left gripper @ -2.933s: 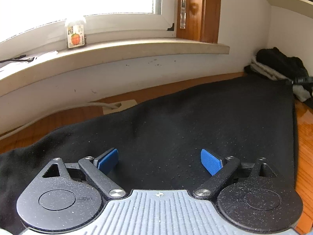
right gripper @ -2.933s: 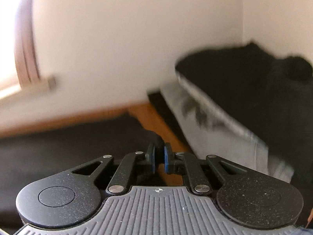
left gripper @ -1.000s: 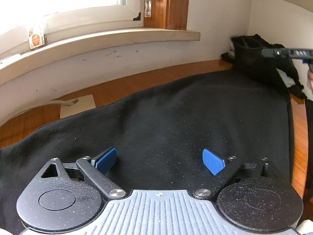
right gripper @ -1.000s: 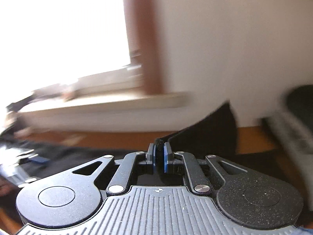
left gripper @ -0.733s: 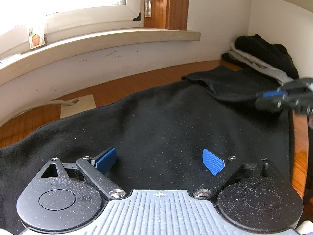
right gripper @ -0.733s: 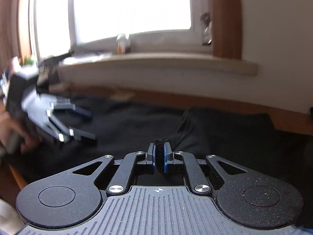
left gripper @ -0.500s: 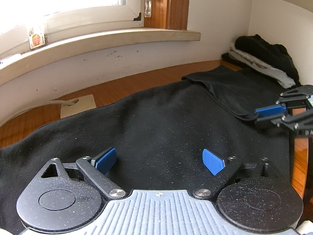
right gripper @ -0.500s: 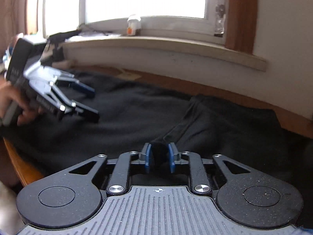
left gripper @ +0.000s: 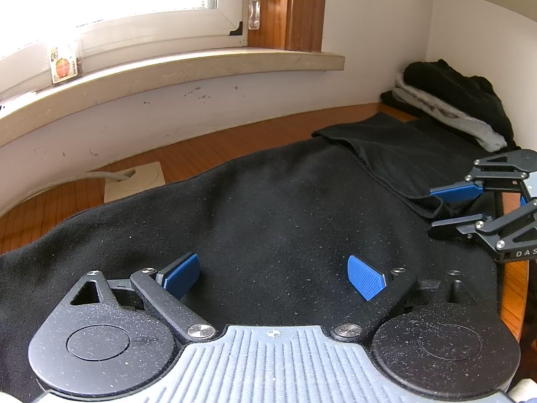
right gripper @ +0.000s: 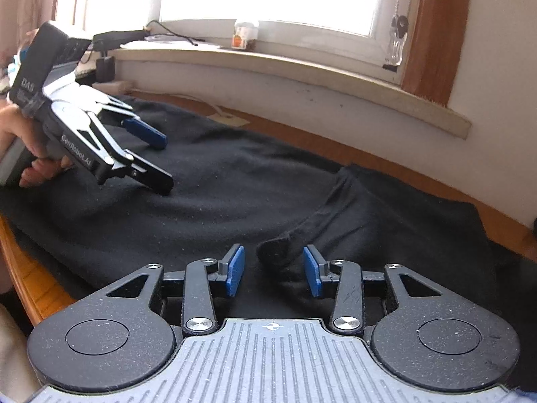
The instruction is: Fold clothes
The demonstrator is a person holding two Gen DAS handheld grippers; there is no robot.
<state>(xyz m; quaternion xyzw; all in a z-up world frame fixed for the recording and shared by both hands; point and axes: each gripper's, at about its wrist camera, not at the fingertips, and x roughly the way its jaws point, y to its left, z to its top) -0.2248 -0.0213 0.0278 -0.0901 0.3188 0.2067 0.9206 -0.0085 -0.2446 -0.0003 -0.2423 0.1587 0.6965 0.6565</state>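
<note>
Fabric fills both wrist views: we see a black garment (left gripper: 268, 208) spread flat on the wooden surface (left gripper: 208, 154). Our left gripper (left gripper: 273, 273) hovers over it, jaws wide and empty. Our right gripper (right gripper: 273, 270) has its jaws parted, a folded-over corner (right gripper: 278, 250) of the cloth lying loose between them. Beyond both jaws, folded clothes (left gripper: 449, 100) sit stacked in the far corner, under a windowsill (left gripper: 167, 70).

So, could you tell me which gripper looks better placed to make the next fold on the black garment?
Probably the left. The left gripper is open over the unfolded part of the black garment, while the right gripper, also open, sits by the folded-over flap.
</note>
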